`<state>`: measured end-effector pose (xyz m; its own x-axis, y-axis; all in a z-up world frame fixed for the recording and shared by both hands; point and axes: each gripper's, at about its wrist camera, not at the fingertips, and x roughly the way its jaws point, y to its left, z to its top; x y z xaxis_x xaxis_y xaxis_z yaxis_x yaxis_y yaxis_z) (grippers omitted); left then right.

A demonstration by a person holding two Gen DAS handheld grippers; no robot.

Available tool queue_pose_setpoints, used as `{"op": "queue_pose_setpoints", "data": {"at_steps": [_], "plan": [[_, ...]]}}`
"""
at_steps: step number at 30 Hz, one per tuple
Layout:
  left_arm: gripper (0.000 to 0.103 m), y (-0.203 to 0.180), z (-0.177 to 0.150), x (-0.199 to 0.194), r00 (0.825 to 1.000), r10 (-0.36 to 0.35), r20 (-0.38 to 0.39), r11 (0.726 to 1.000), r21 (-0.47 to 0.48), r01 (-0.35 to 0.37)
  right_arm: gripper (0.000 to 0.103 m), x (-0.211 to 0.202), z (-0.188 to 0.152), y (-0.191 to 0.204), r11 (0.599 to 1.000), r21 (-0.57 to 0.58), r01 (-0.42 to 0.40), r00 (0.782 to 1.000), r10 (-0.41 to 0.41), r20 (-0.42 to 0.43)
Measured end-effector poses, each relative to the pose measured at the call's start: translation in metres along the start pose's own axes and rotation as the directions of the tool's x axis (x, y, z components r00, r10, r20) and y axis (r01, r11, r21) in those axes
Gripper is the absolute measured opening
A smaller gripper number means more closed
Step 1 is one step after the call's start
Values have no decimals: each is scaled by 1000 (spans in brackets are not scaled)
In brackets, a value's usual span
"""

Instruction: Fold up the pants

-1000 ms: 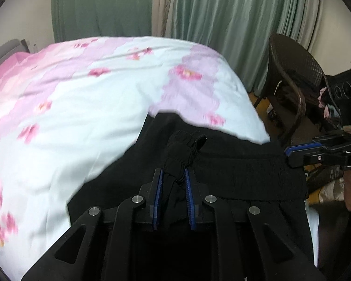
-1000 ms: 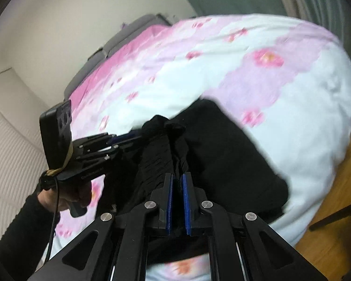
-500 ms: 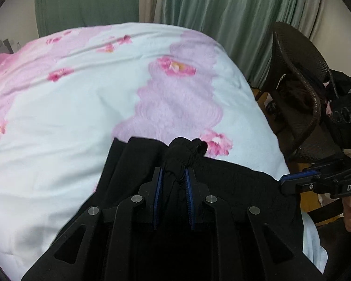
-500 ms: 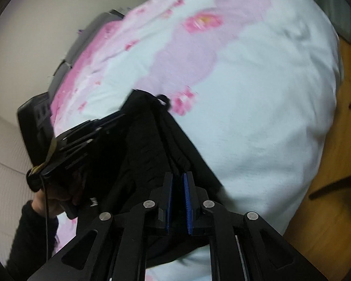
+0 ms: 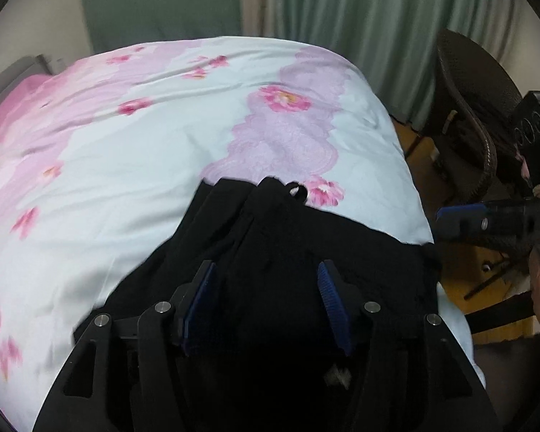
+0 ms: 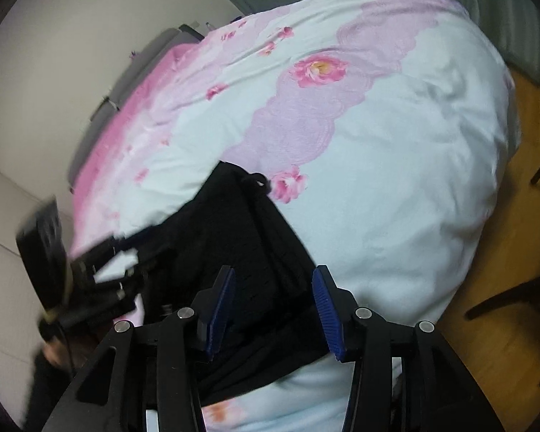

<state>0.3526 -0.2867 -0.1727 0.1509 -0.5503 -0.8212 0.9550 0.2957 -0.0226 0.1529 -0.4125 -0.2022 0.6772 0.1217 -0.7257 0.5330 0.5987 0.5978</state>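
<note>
The black pants (image 5: pixel 270 237) lie bunched on the flowered bed cover (image 5: pixel 144 136), near its corner, with a small loop at their far tip. My left gripper (image 5: pixel 266 277) is open just above them, jaws wide apart, nothing between the pads. My right gripper (image 6: pixel 271 280) is also open over the pants (image 6: pixel 234 223), empty. The right gripper shows at the right edge of the left wrist view (image 5: pixel 486 219). The left gripper shows blurred at the left of the right wrist view (image 6: pixel 100 270).
A dark wicker chair (image 5: pixel 475 115) stands right of the bed. Green curtains (image 5: pixel 342 7) hang behind. Wooden floor (image 6: pixel 522 216) lies past the bed's right edge. A grey headboard (image 6: pixel 126 82) is at the far end by the wall.
Both grippers were shut on the pants' waistband and have let go and opened. The pants now rest on the bed.
</note>
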Motion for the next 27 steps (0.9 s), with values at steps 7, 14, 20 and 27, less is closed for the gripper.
{"op": "queue_pose_setpoints", "data": {"at_steps": [7, 14, 20, 27], "plan": [[64, -29, -55, -61, 977, 199, 80, 968, -171, -183, 46, 16, -14, 24, 995, -84, -45, 995, 37, -93], [64, -29, -110, -77, 959, 275, 76, 880, -421, -219, 44, 64, -18, 18, 999, -28, 31, 981, -36, -193], [64, -22, -131, -70, 962, 269, 54, 832, -515, -205, 17, 61, -21, 5, 998, -15, 53, 988, -55, -143], [64, -22, -142, -80, 962, 256, 91, 841, -512, -175, 21, 45, -25, 10, 993, -91, 77, 989, -88, -116]]}}
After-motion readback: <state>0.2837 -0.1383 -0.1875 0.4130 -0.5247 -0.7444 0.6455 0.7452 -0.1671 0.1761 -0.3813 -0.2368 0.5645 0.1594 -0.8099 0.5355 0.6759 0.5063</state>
